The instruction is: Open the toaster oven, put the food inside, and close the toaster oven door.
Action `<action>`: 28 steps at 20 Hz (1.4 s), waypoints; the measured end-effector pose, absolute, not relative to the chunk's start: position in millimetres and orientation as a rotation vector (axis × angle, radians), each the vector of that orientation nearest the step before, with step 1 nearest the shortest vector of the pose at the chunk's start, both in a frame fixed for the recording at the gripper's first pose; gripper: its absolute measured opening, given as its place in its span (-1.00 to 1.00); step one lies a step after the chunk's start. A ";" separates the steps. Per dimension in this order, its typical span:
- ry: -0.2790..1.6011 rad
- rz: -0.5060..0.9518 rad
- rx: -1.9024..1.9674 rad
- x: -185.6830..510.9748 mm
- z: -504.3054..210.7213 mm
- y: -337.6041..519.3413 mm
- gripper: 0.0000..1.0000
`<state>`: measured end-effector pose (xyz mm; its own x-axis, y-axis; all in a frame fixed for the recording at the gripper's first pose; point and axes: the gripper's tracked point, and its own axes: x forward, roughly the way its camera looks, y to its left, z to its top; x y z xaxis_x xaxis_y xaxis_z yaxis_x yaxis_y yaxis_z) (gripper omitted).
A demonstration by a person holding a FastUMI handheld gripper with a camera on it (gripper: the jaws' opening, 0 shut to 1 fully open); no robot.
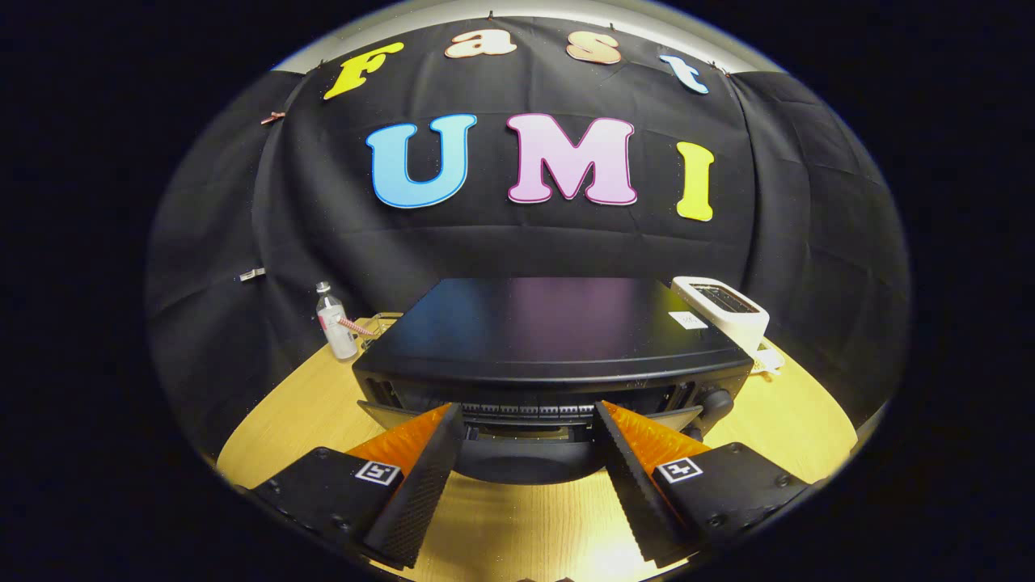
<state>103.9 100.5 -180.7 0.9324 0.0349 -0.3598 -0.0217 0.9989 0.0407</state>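
Toaster oven (pixel 550 339) just ahead, tongs (pixel 530 420) spread.

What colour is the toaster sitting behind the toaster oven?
White toaster, clearest in the gripper view, beyond the black toaster oven; hand-held gripper open.

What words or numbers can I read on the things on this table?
None can be read.
Sticker on the oven: too small.
Bottle label: too blurred.
Gripper, open at the oven door: square coded tags, no words.
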 end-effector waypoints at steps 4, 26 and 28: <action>0.386 0.034 0.035 77.9 -188.5 102.0 0.97; 0.577 0.163 0.030 -28.6 -258.8 98.2 0.95; 0.558 0.151 0.033 -33.4 -242.5 85.3 0.95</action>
